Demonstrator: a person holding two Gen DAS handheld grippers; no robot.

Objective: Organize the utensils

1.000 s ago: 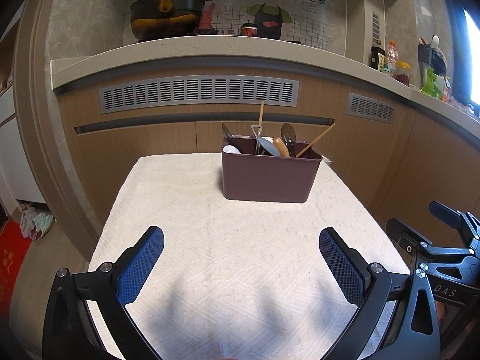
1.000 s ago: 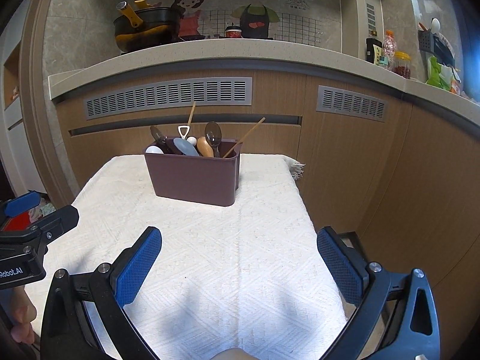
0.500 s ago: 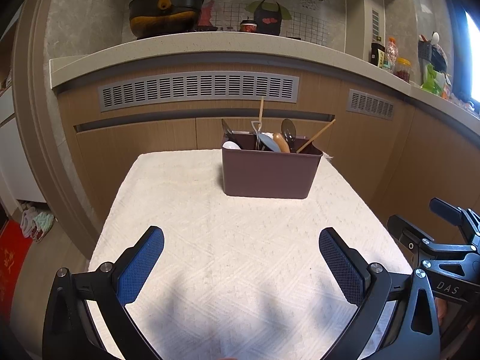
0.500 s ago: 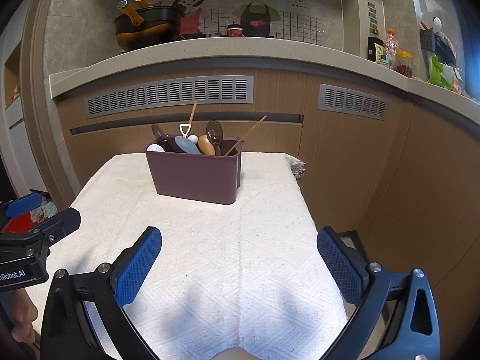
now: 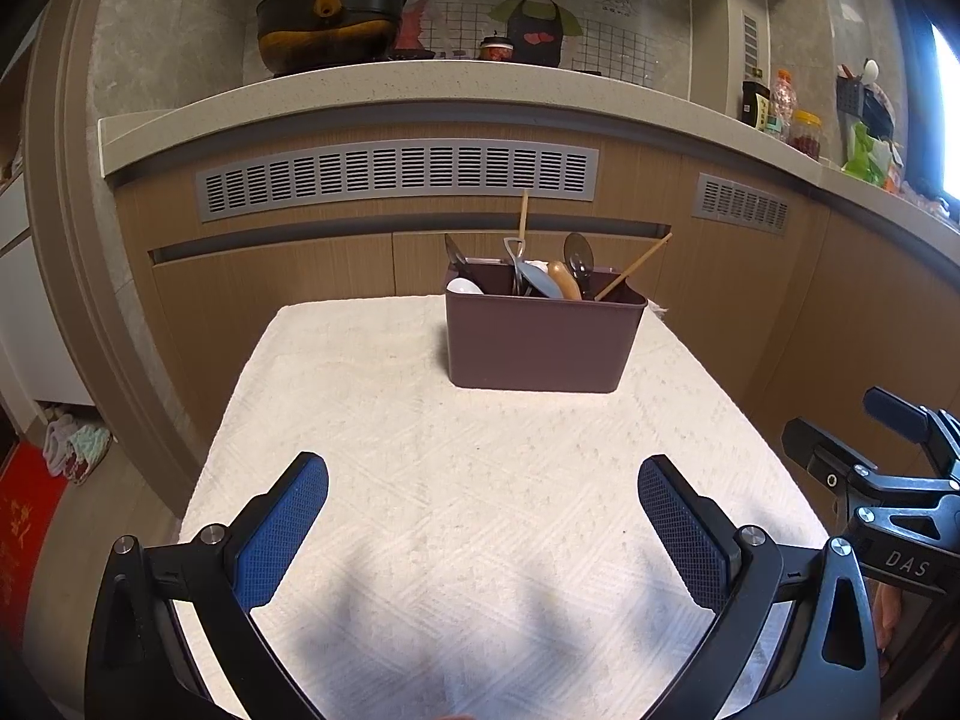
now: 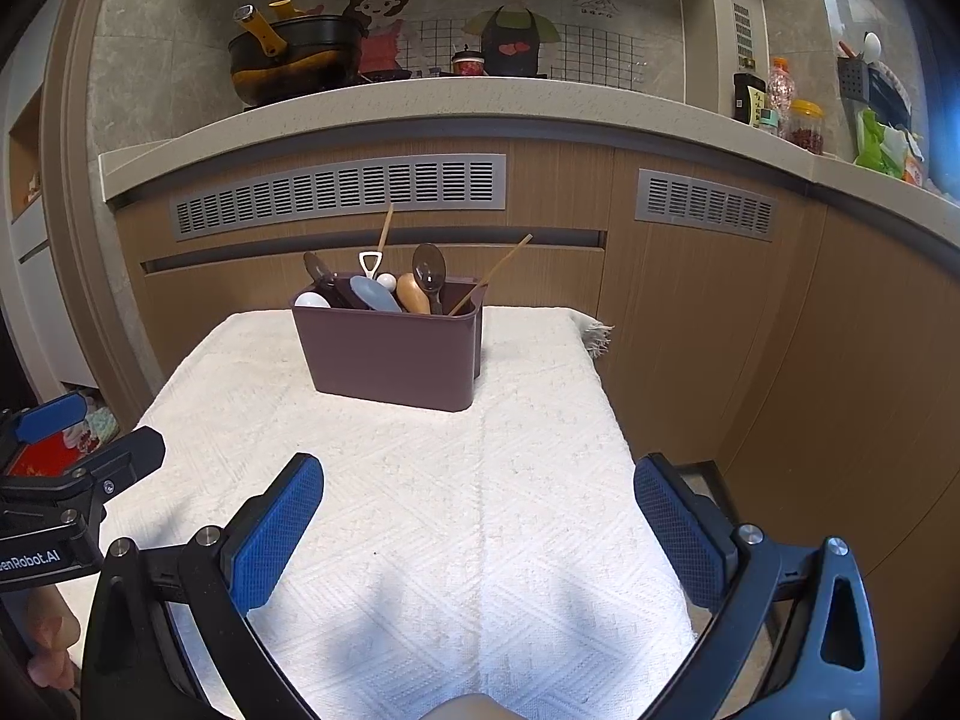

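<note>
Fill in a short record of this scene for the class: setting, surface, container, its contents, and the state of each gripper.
setting: kitchen, a wooden counter front with vent grilles behind the table
surface: white textured cloth covering the table
container: brown plastic bin, upright at the far end of the cloth
contents: mixed utensils standing inside, among them a light blue spoon, a white spoon and wooden chopsticks
left gripper: jaws wide open, empty, short of the bin
right gripper: jaws wide open, empty, short of the bin
</note>
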